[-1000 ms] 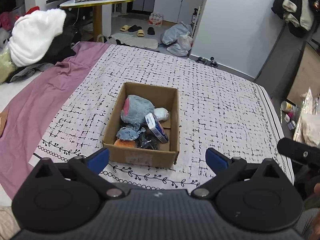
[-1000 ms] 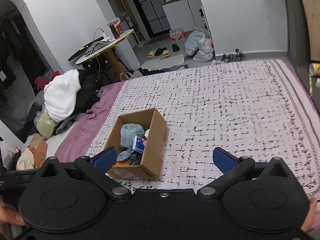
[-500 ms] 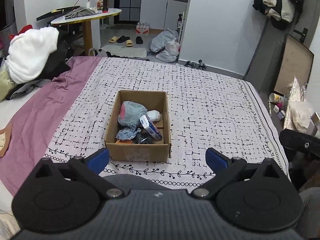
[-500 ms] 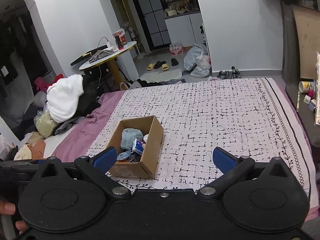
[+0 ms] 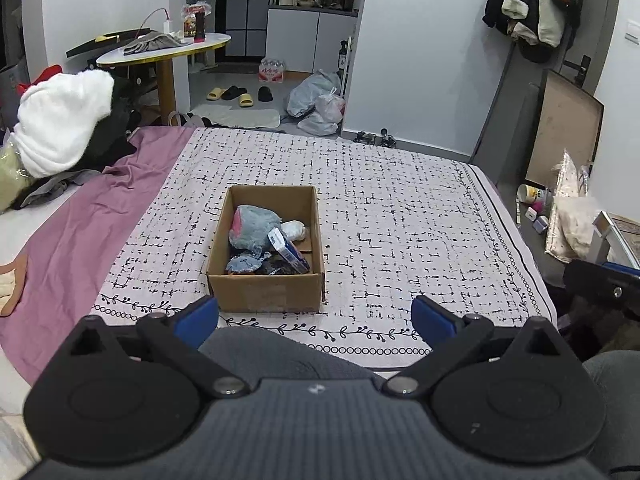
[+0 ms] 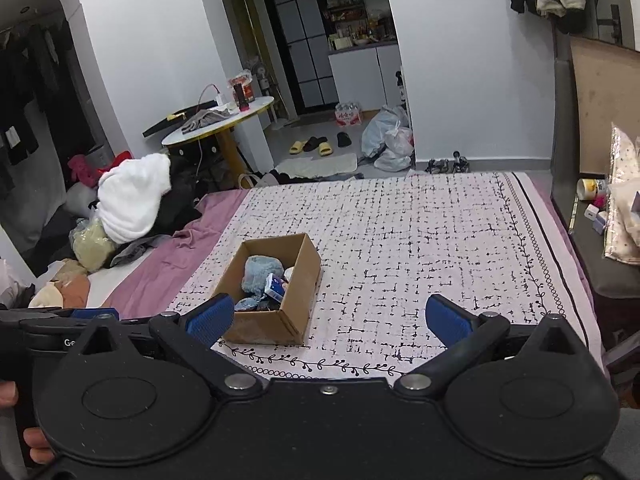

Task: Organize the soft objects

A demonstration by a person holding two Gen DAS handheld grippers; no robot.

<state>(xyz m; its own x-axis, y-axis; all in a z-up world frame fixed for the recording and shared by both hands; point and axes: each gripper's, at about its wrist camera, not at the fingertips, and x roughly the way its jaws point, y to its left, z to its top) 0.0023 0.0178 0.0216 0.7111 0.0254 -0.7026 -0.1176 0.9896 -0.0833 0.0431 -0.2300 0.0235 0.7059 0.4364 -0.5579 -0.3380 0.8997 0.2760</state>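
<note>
- The cardboard box [image 5: 265, 272] sits on the black-and-white patterned bedspread [image 5: 400, 220], near the bed's near edge, and holds the soft things: a grey-blue plush toy [image 5: 252, 228] with a pink patch toward the far-left of the box, a smaller blue plush [image 5: 244, 264] in the near-left corner, a white bundle [image 5: 294, 230] against the right wall, and a blue-and-white packet [image 5: 286, 250] leaning across the middle.
- In the left wrist view the box's long axis runs straight away from the camera, its short near wall facing the tongs; in the right wrist view the same box [image 6: 276, 292] lies ahead and off to the left, turned at a slant.
- The left gripper [image 5: 316, 316] lines up almost squarely with the box, which shows between its fingers just beyond the left blue pad [image 5: 196, 318]; I judge this the nearer, better-placed hand for reaching in.
- The right gripper [image 6: 328, 320] points mostly at bare bedspread to the right of the box.
- Both tongs are spread wide and hold nothing; both hang short of the bed's edge, apart from the box.
- A forward, downward reach over the near wall looks needed, the plush toy being the tallest and easiest target.
- Further out: a purple sheet [image 5: 80, 220] left of the bedspread and a white fluffy heap [image 5: 60, 124] beyond it.
</note>
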